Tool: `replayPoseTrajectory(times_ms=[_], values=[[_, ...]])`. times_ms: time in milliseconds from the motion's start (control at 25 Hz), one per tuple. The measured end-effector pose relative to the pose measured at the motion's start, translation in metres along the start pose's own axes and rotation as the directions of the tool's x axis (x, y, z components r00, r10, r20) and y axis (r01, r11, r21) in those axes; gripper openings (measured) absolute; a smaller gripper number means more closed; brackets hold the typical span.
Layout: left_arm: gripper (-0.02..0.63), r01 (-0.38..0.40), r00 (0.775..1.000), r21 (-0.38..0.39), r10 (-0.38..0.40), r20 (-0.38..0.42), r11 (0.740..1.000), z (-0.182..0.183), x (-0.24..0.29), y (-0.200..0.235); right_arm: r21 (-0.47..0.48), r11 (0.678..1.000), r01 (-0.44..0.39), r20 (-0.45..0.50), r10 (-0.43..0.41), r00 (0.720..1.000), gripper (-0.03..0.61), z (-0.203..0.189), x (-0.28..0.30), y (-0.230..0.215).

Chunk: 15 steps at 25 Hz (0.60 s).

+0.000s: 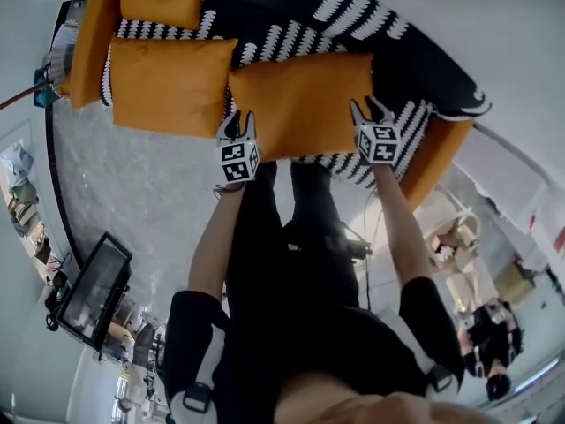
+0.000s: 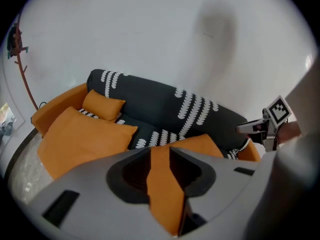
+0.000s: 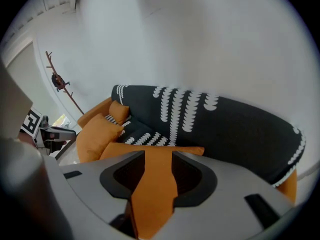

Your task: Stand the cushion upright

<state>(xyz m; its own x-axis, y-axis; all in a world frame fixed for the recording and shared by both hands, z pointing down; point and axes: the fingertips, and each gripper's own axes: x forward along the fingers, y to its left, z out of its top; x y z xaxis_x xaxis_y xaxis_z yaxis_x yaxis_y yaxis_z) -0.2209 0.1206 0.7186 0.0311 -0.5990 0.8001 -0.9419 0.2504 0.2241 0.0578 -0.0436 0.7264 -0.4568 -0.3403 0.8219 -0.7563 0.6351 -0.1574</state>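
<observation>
- Cushion [image 1: 300, 104]: orange, lying flat on the seat of the sofa [image 1: 402, 56], right of centre, its near edge at the seat front.
- Left gripper [image 1: 237, 124]: at the near left corner of the cushion. Its jaws stand apart with orange fabric showing in the gap, and no clamping is visible.
- Right gripper [image 1: 371, 109]: at the near right corner, likewise open with the cushion between its jaws.
- Risk, grip: jaws closing on the thin edge seam alone would probably let the soft filling sag, and the fabric could slip out.
- Risk, lift: unequal raising by the two grippers would likely twist the cushion.
- Risk, placement: stood away from the backrest, it may topple forward off the seat. Swung leftward, it may push the big cushion [image 1: 168, 82] just beside it.
- Count: three orange cushions, including a small one [image 1: 161, 5] at the far left; one sofa; two grippers.
</observation>
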Motion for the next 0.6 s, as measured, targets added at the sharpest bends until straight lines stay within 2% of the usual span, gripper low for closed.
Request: replayPoseTrajectory(times_ms=[360, 600], values=[[0.135, -0.034, 0.994, -0.051, 0.028, -0.108, 0.998, -0.054, 0.060, 0.019, 0.072, 0.996, 0.055, -0.128, -0.045, 0.991, 0.199, -0.061, 0.056, -0.041], [0.152, -0.058, 0.984, -0.075, 0.044, -0.172, 0.996, -0.079, 0.090, 0.023, 0.061, 0.994, 0.092, -0.185, -0.079, 0.980, 0.217, -0.083, 0.081, -0.065]])
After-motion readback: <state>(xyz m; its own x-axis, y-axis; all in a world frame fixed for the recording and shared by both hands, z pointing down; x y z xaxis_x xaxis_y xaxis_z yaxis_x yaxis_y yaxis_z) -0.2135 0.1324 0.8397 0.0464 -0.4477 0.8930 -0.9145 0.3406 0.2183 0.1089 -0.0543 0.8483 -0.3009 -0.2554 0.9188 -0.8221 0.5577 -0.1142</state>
